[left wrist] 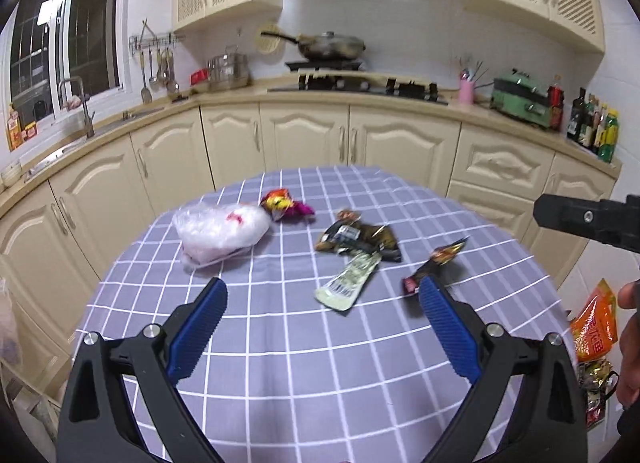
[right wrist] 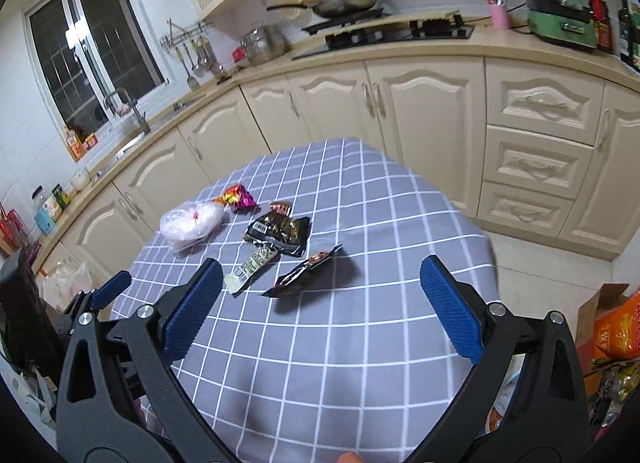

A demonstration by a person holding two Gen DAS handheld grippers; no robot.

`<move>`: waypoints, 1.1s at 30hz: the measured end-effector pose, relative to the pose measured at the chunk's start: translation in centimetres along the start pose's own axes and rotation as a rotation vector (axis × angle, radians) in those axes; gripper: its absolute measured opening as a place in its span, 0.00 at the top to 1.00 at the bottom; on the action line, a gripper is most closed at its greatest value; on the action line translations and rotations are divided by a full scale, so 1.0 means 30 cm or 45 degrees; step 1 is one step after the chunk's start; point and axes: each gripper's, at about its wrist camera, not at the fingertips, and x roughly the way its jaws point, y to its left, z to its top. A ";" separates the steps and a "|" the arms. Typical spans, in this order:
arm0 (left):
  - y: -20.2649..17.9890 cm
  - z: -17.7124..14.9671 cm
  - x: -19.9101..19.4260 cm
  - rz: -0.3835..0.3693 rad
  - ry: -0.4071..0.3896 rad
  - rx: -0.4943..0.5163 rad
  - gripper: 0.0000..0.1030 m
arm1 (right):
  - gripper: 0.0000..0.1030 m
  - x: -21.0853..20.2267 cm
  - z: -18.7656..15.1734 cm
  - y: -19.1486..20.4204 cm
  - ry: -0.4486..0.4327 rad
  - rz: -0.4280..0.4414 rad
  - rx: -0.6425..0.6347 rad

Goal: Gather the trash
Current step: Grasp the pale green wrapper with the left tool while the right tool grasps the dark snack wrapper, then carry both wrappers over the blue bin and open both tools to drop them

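Trash lies on a table under a blue checked cloth [left wrist: 304, 375] [right wrist: 340, 343]. A crumpled clear plastic bag [left wrist: 220, 231] [right wrist: 192, 223] is at the left. Beside it sits a red-and-magenta wrapper [left wrist: 284, 203] [right wrist: 239, 197]. A black-and-gold packet [left wrist: 360, 239] [right wrist: 280, 231] lies mid-table, with a pale green sachet [left wrist: 348, 283] [right wrist: 250, 269] in front of it. A dark wrapper [left wrist: 436, 263] [right wrist: 304, 271] lies to the right. My left gripper [left wrist: 322, 299] and right gripper [right wrist: 320, 275] hover open above the near part of the cloth, holding nothing.
Cream cabinets and a countertop with a stove and pan [left wrist: 332, 45] curve behind the table. Orange snack bags [left wrist: 592, 327] [right wrist: 616, 327] sit on the floor at the right, next to a person's hand [left wrist: 628, 343]. The other gripper's black body [left wrist: 592, 219] shows at the right edge.
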 end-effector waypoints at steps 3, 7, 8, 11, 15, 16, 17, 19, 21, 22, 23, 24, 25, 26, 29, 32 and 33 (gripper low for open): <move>0.005 -0.009 0.070 0.018 0.051 0.035 0.08 | 0.06 0.070 -0.004 0.010 0.046 0.001 0.007; -0.009 -0.007 0.186 0.037 0.133 0.109 0.08 | 0.06 0.127 -0.007 0.002 0.075 0.004 0.039; -0.012 -0.007 0.210 0.035 0.148 0.123 0.08 | 0.06 0.137 -0.007 -0.002 0.081 0.004 0.044; -0.022 0.004 0.274 -0.005 0.198 0.154 0.08 | 0.06 0.174 -0.009 -0.011 0.103 0.003 0.057; -0.024 0.023 0.362 -0.064 0.282 0.145 0.09 | 0.11 0.221 -0.017 -0.007 0.136 0.006 0.061; -0.025 0.021 0.379 -0.074 0.308 0.142 0.09 | 0.13 0.237 -0.018 -0.005 0.147 0.007 0.064; -0.030 0.018 0.406 -0.086 0.351 0.143 0.12 | 0.16 0.253 -0.018 -0.004 0.159 0.008 0.070; -0.033 0.014 0.430 -0.120 0.389 0.135 0.22 | 0.21 0.286 -0.022 -0.002 0.181 0.003 0.074; -0.033 0.012 0.429 -0.139 0.388 0.130 0.32 | 0.27 0.324 -0.027 0.007 0.209 0.001 0.074; -0.038 0.010 0.423 -0.148 0.377 0.139 0.37 | 0.29 0.338 -0.029 0.010 0.220 -0.003 0.072; -0.043 0.009 0.419 -0.156 0.371 0.148 0.48 | 0.34 0.358 -0.033 0.019 0.234 -0.012 0.063; -0.051 0.008 0.413 -0.166 0.364 0.159 0.62 | 0.42 0.372 -0.036 0.024 0.243 -0.020 0.055; -0.060 0.008 0.409 -0.171 0.356 0.173 0.68 | 0.47 0.394 -0.042 0.032 0.261 -0.031 0.044; -0.066 0.006 0.406 -0.173 0.352 0.184 0.73 | 0.58 0.403 -0.045 0.039 0.258 -0.051 0.028; -0.062 0.005 0.396 -0.193 0.342 0.178 0.85 | 0.78 0.412 -0.052 0.046 0.242 -0.090 -0.018; -0.028 0.009 0.389 -0.240 0.342 0.102 0.86 | 0.82 0.393 -0.066 0.036 0.248 -0.065 -0.028; -0.011 0.005 0.380 -0.261 0.342 0.058 0.86 | 0.83 0.377 -0.072 0.030 0.245 -0.054 -0.023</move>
